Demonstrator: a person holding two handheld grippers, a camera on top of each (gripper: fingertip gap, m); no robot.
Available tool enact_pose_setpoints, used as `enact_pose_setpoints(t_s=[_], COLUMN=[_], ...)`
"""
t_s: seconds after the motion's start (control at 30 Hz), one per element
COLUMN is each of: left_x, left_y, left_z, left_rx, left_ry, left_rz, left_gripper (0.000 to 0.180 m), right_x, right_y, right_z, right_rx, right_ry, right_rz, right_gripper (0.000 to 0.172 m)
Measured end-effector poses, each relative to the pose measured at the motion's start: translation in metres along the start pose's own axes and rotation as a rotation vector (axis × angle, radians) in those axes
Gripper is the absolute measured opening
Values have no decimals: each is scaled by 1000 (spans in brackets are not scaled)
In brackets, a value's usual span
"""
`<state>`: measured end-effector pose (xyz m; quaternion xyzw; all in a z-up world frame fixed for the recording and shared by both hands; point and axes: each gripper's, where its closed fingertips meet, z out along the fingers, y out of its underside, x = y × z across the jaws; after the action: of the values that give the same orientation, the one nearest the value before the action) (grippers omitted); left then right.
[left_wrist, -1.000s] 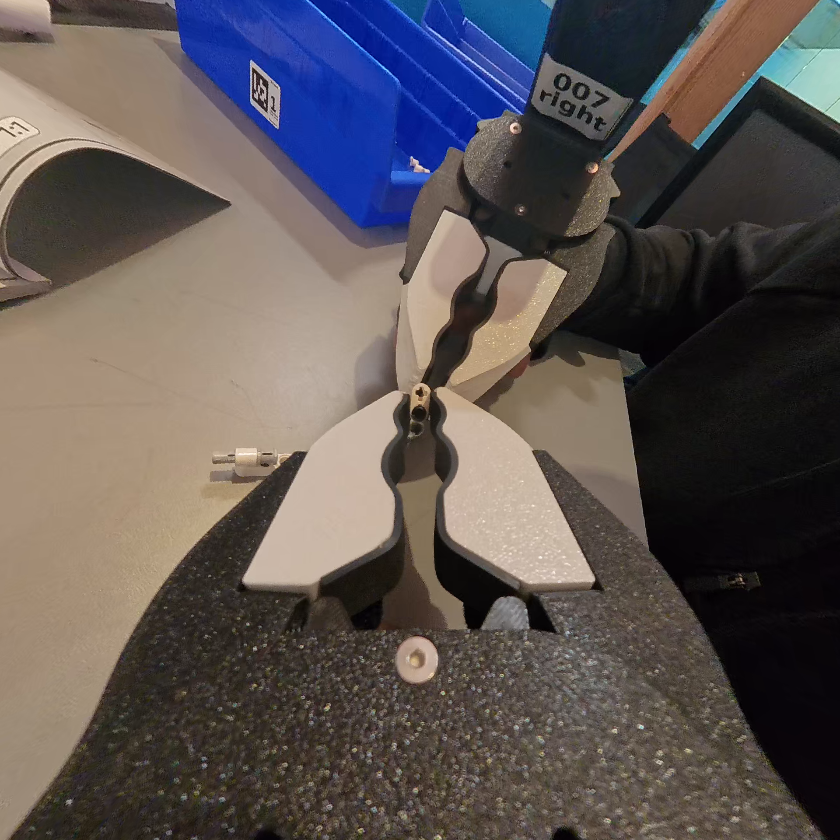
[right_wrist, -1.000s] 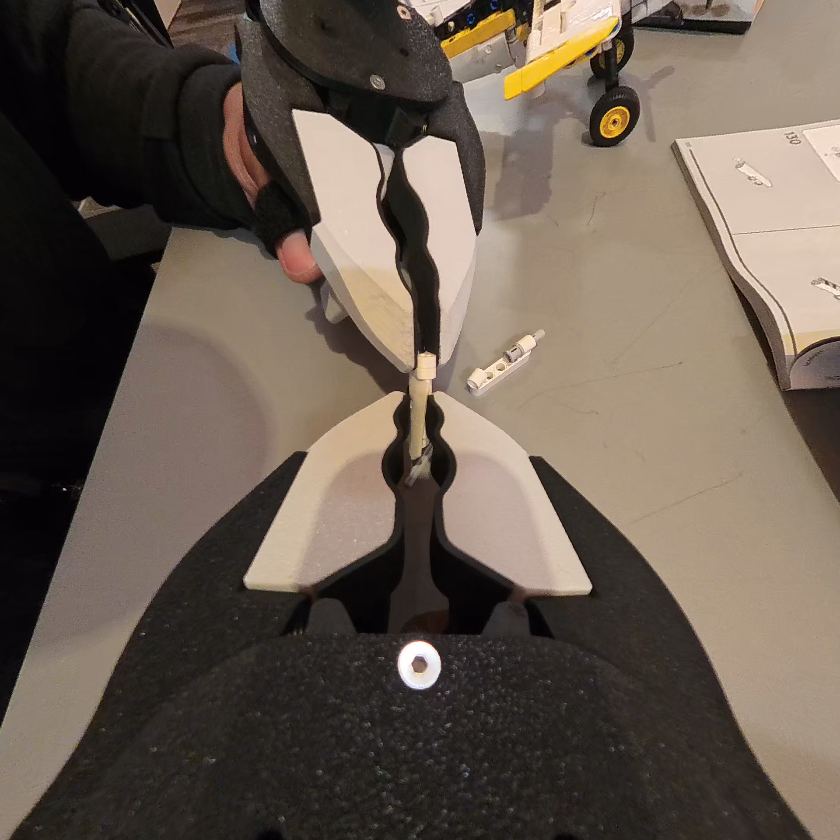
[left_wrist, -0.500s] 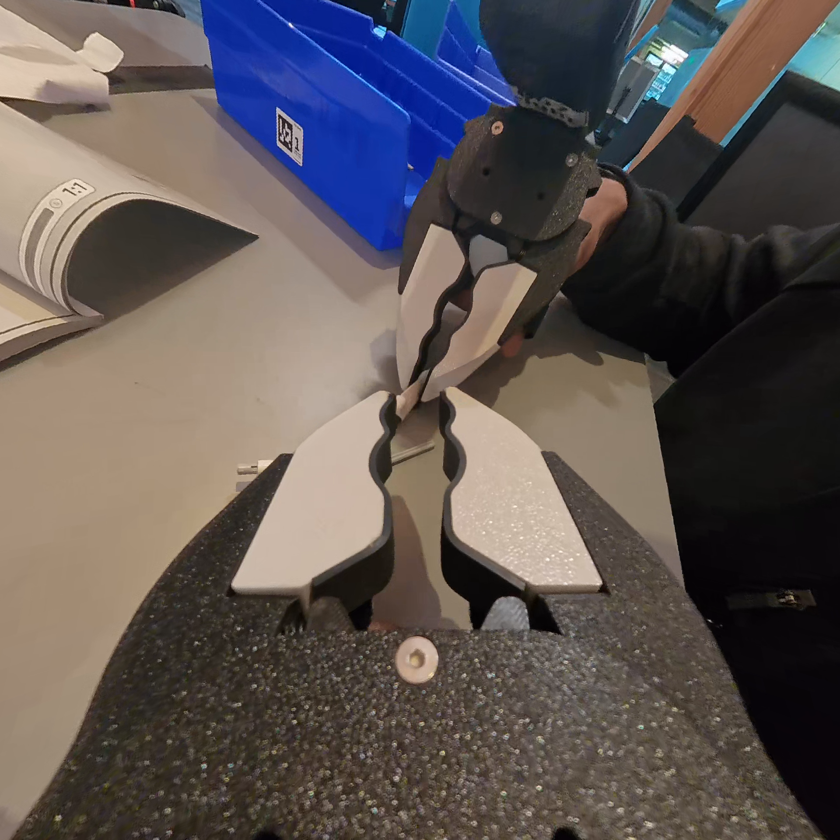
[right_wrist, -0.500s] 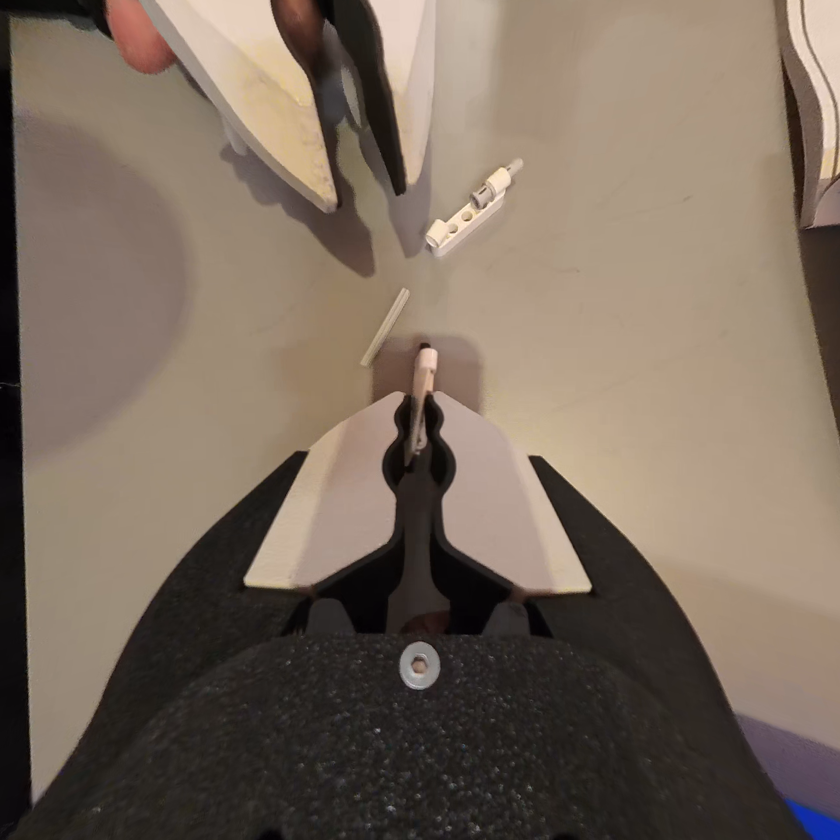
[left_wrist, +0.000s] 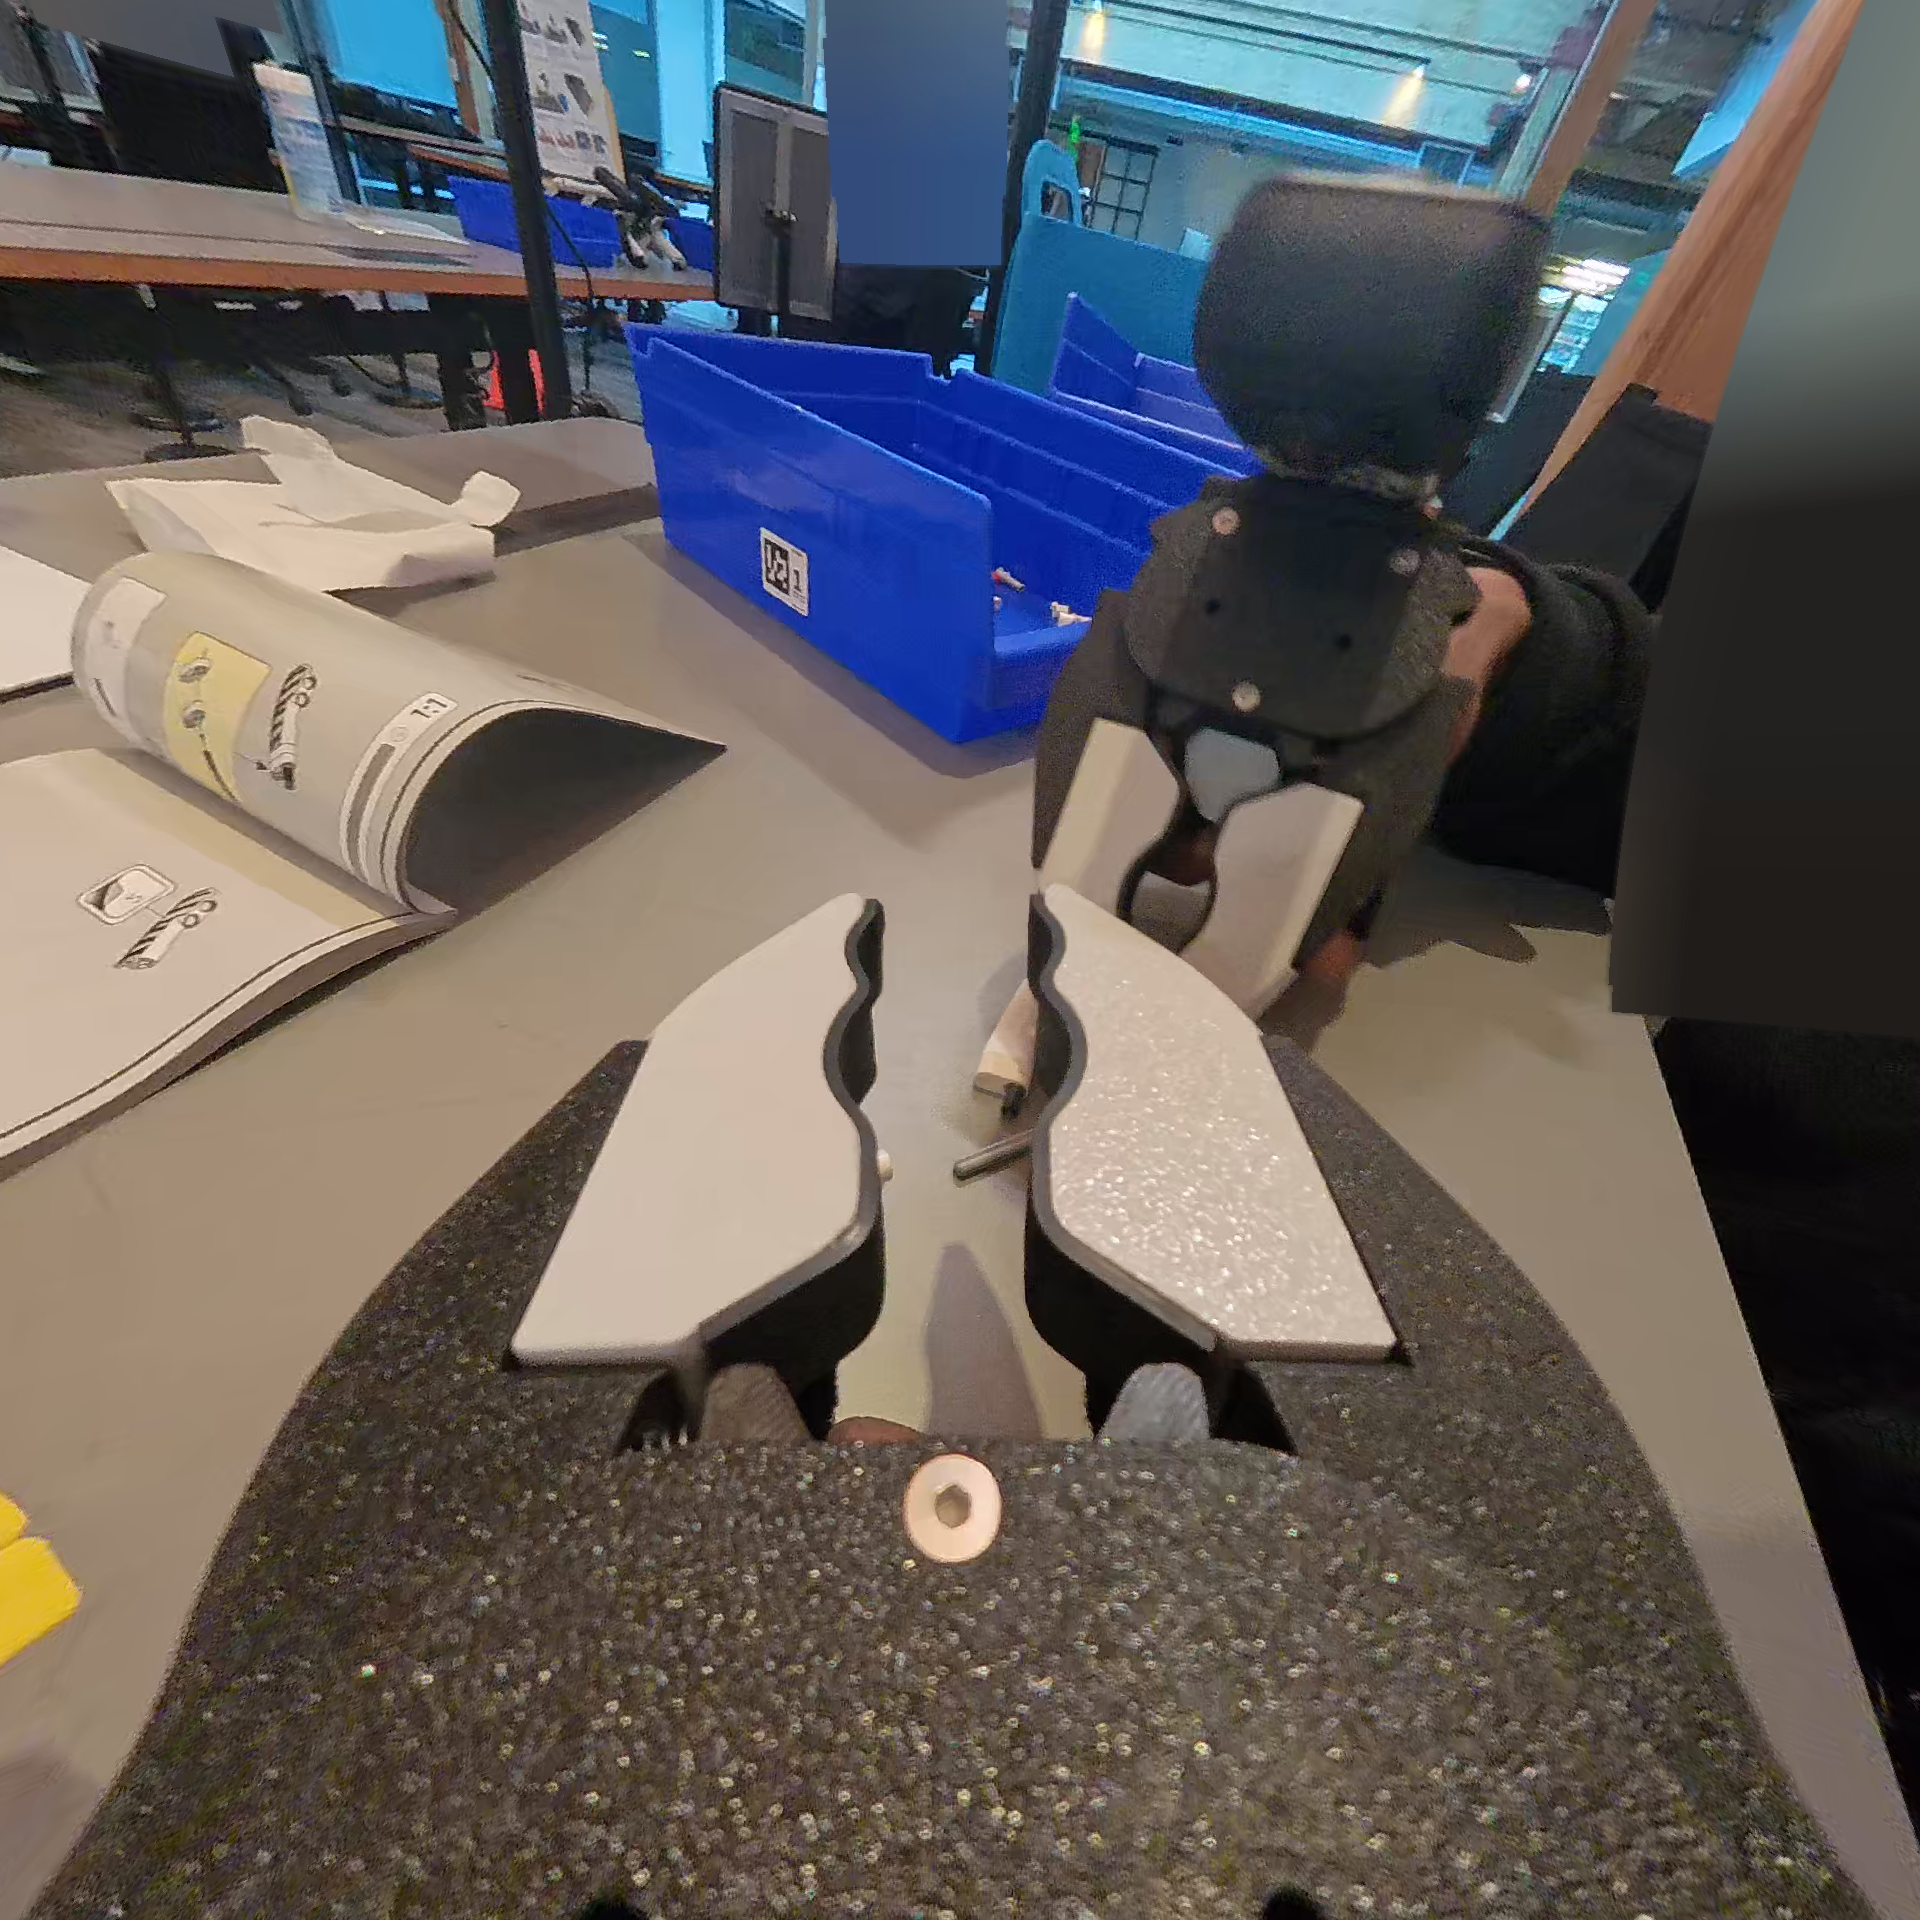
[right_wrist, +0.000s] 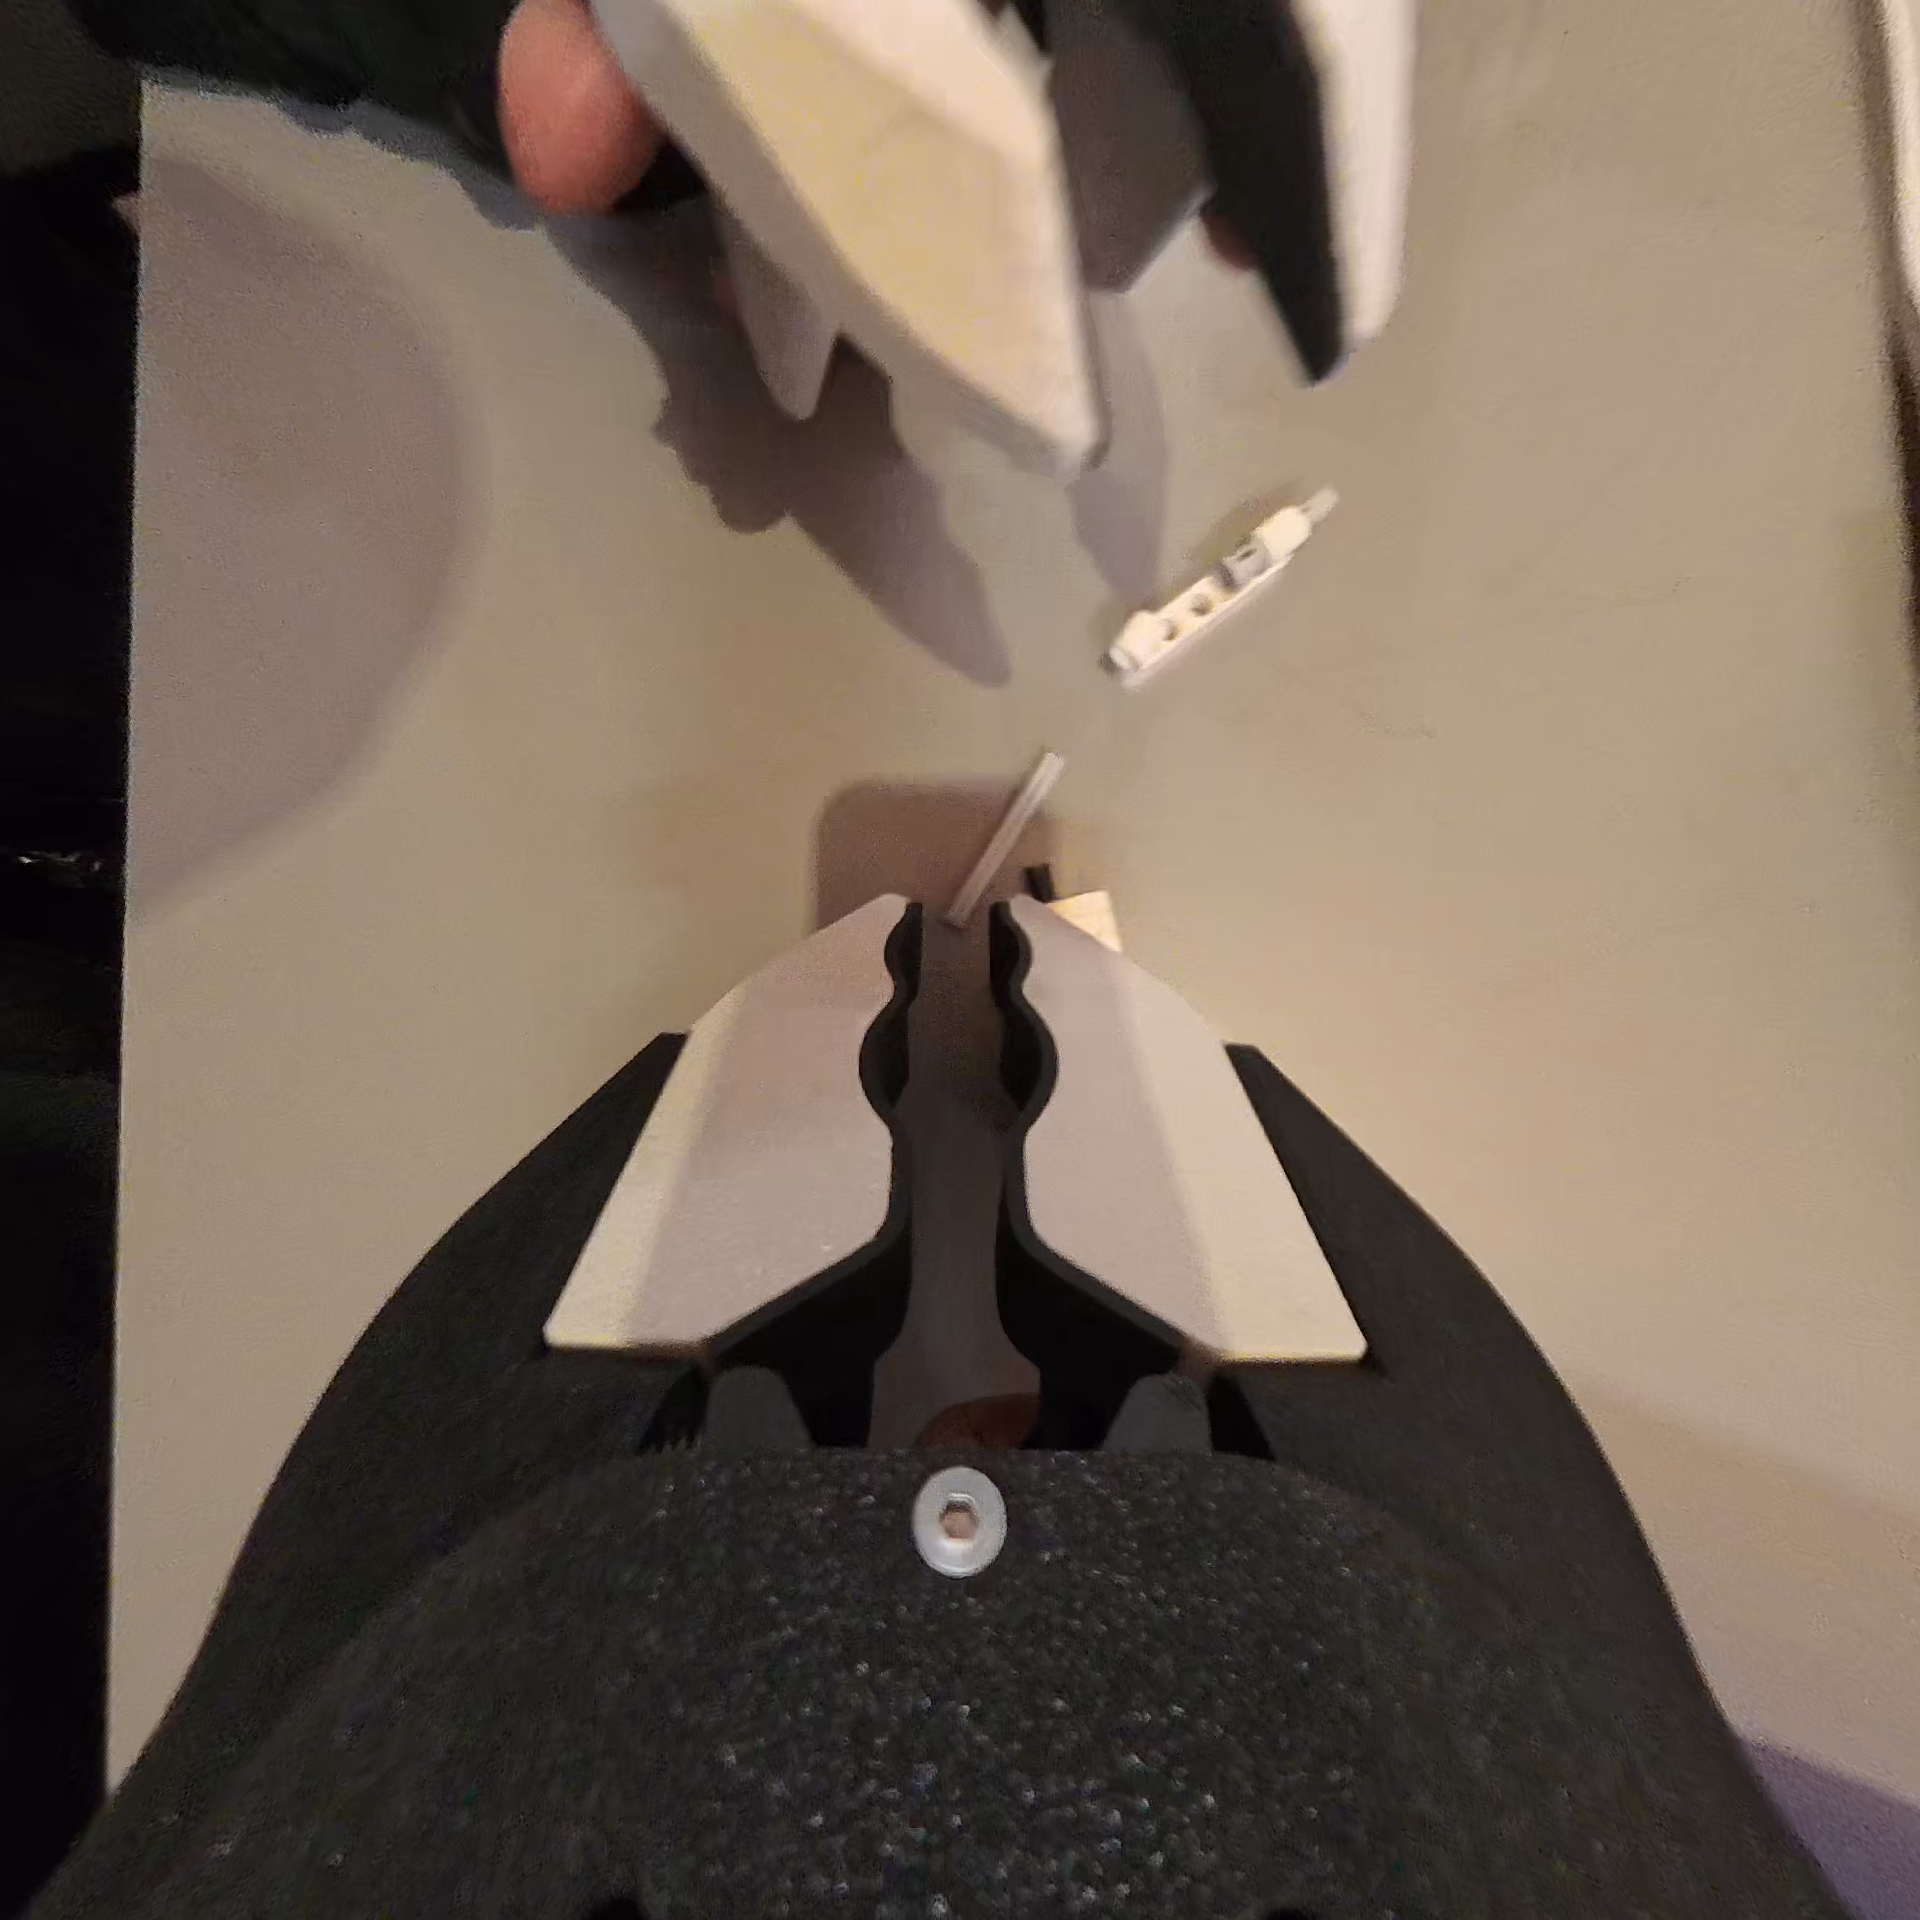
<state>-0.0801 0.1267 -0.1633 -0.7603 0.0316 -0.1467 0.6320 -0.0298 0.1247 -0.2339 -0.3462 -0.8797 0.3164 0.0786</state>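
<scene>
Both tools spread, nothing pinched — left tool (left_wrist: 956, 925), right tool (right_wrist: 956, 914). Thin grey plastic axle (right_wrist: 1013, 836) lay on the grey bench (right_wrist: 1455, 935), just ahead of the right tool; white holed beam (right_wrist: 1216, 592) beyond the axle.

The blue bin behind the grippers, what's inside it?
Inside the blue bin, a few small white pieces lie on the floor near its front corner. The bin's own front wall and the right gripper cover much of the interior, so anything else inside stays hidden.
</scene>
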Motion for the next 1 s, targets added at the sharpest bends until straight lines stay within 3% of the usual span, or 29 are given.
enact_pose_setpoints(t_s=[0.13,0.5,0.73,1.0], left_x=[-2,-1,-3,-6], left_y=[1,4,6,3], left_z=[0,1,1,-3], left_rx=[-11,-30,-42,-32], left_ry=[-12,-16,-18,1], left_rz=[5,10,-4,-33], left_gripper=[26,26,26,26], right_x=[-6,-1,3,10], right_y=[6,-5,-7,-17], right_z=[14,21,24,15], right_rx=[-63,-32,-19,62], right_ry=[19,86,141,166], right_rz=[26,87,54,-2], right_gripper=[12,18,4,4])
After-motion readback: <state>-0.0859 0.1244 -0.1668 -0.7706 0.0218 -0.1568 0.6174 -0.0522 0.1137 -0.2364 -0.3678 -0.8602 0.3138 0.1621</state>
